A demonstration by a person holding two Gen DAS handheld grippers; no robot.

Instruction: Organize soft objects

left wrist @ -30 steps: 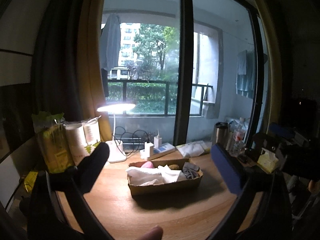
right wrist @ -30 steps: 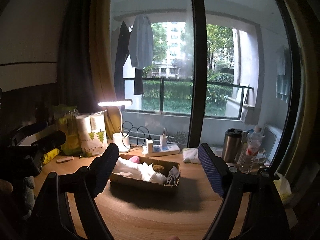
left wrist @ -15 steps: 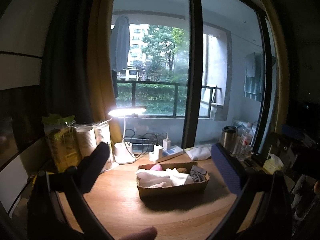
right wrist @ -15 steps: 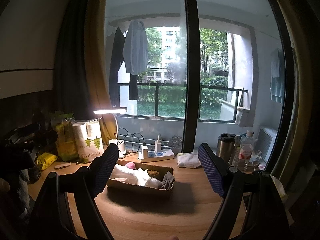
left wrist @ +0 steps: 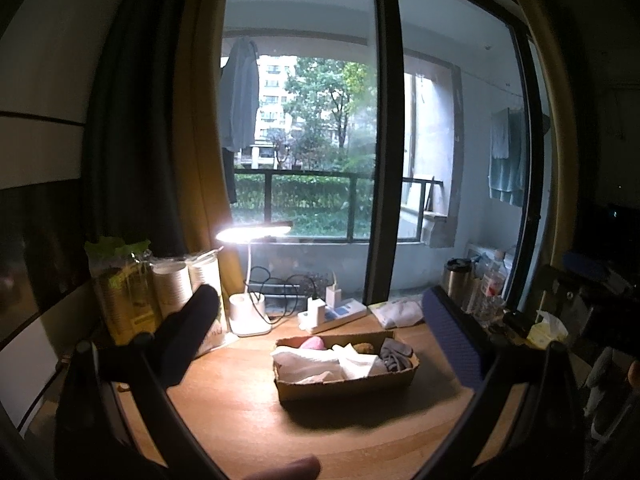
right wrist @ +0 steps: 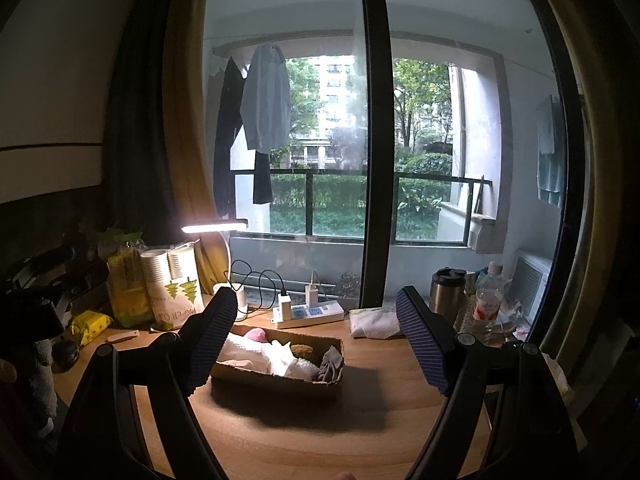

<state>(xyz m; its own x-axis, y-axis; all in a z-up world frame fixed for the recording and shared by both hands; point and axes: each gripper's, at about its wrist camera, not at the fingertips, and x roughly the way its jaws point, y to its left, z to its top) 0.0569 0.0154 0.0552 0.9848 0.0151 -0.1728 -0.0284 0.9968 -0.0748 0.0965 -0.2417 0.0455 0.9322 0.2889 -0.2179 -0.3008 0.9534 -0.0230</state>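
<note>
A cardboard box (left wrist: 348,386) stands on the wooden table and holds white cloths (left wrist: 316,364), a pink soft thing (left wrist: 312,343), a brown one (left wrist: 363,348) and a grey cloth (left wrist: 394,356). It also shows in the right wrist view (right wrist: 276,380), with the white cloths (right wrist: 260,354) and grey cloth (right wrist: 331,362). My left gripper (left wrist: 320,336) is open and empty, held back from the box and above the table. My right gripper (right wrist: 316,340) is open and empty too, likewise short of the box.
A lit desk lamp (left wrist: 250,280), a power strip (right wrist: 308,314) with cables, a folded white mesh cloth (right wrist: 374,322), paper cup sleeves (right wrist: 174,288), a steel mug (right wrist: 446,290) and a bottle (right wrist: 486,298) line the table's back. The window is behind.
Both grippers have tilted upward and drawn back a little, so the box sits lower in both views. Both stay open and empty.
</note>
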